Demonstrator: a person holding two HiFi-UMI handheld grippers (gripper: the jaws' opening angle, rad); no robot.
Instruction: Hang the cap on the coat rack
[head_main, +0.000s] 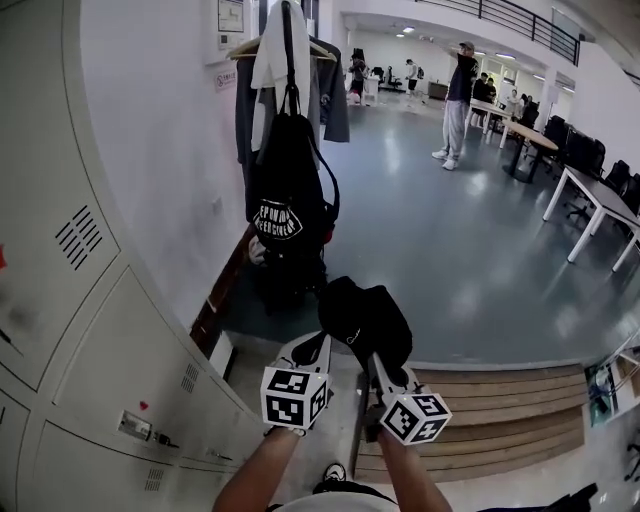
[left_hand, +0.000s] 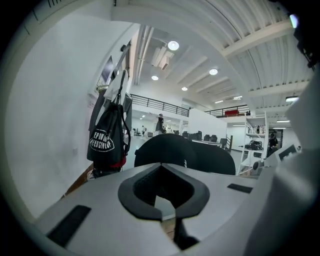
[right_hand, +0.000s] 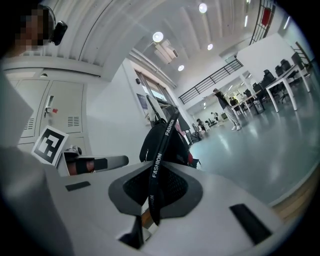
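Well, the cap is up in the air between my two tools, low in the head view and well short of the coat rack. My right gripper has its jaws closed on the cap's strap, a black band printed FASHION that runs up out of the pads. My left gripper is closed too and seems to pinch the cap's edge, with the dark crown bulging just past its tips. So I judge this the carry step: the cap is held and not yet hung. Ahead, the rack is crowded, with a black bag hanging down its front and garments on hangers above. Next I need to raise the cap and reach forward, find a free peg I cannot yet make out, and loop the strap over it before opening. Lockers line my left.
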